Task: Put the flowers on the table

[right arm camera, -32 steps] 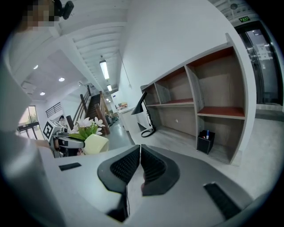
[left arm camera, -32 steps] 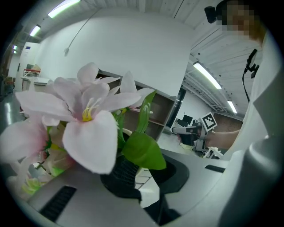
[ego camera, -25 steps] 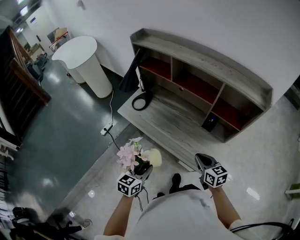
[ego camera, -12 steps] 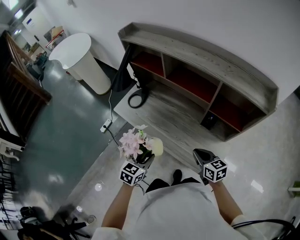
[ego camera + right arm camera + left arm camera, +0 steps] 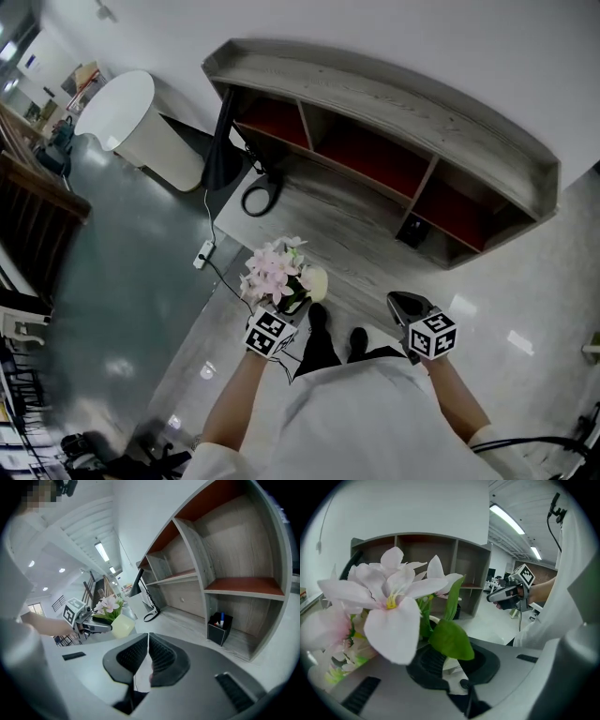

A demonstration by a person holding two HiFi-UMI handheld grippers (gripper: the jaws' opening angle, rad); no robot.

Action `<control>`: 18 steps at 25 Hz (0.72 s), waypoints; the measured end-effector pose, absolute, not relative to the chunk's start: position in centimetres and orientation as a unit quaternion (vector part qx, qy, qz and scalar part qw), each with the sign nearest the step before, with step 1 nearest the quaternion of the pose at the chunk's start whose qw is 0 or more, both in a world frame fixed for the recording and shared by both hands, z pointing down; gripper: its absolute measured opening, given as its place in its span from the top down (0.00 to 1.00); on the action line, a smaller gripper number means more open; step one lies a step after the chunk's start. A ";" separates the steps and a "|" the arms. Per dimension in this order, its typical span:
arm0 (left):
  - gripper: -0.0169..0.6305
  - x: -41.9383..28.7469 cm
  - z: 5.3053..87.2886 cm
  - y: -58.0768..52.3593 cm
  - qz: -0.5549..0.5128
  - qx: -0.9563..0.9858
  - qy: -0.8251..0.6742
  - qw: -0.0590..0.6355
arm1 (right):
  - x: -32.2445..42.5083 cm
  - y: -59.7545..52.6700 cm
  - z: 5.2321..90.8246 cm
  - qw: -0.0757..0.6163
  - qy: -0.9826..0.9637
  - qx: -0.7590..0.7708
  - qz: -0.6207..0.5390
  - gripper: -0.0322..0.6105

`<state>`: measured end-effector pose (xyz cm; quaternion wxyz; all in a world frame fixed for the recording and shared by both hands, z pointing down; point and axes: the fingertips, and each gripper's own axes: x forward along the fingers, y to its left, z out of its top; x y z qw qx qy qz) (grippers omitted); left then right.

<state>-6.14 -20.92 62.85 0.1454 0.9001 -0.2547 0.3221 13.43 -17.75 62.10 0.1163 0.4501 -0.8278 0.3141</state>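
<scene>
Pink flowers (image 5: 274, 270) in a pale yellow pot (image 5: 314, 283) hang just off the near edge of the grey wooden table (image 5: 361, 239). My left gripper (image 5: 298, 302) is shut on the pot's rim. In the left gripper view the blossoms (image 5: 389, 606) and a green leaf fill the picture, and the pot's pale rim (image 5: 449, 662) sits between the dark pads. My right gripper (image 5: 405, 305) is held beside it at the right, shut with nothing in it; its pads (image 5: 140, 651) meet. The right gripper view shows the pot (image 5: 123, 626) over the table's near left part.
The table carries a shelf unit (image 5: 394, 112) with red-floored compartments. A black pen holder (image 5: 412, 230) stands under it at the right, and a black cable ring (image 5: 256, 199) lies at the left. A white round stand (image 5: 131, 117) and a power strip (image 5: 202, 253) are on the floor to the left.
The person has stepped closer to the table, so both grippers and the flowers are nearer its front edge. The left grip on the pot is unchanged; the right gripper stays shut.
</scene>
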 end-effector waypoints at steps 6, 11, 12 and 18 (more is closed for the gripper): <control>0.88 -6.2 64.8 -24.1 0.370 0.901 -0.195 0.111 | 12.8 -19.1 62.5 0.115 -0.808 0.476 0.328 0.92; 0.88 -6.3 66.6 -27.1 0.406 0.899 -0.145 0.073 | 12.0 -20.6 63.1 0.114 -0.793 0.493 0.338 0.92; 0.88 -6.3 67.0 -27.7 0.414 0.898 -0.136 0.064 | 11.8 -20.9 63.2 0.114 -0.791 0.496 0.340 0.92; 0.88 -6.7 69.7 -30.5 0.457 0.886 -0.074 0.016 | 10.9 -22.0 63.6 0.117 -0.772 0.518 0.350 0.92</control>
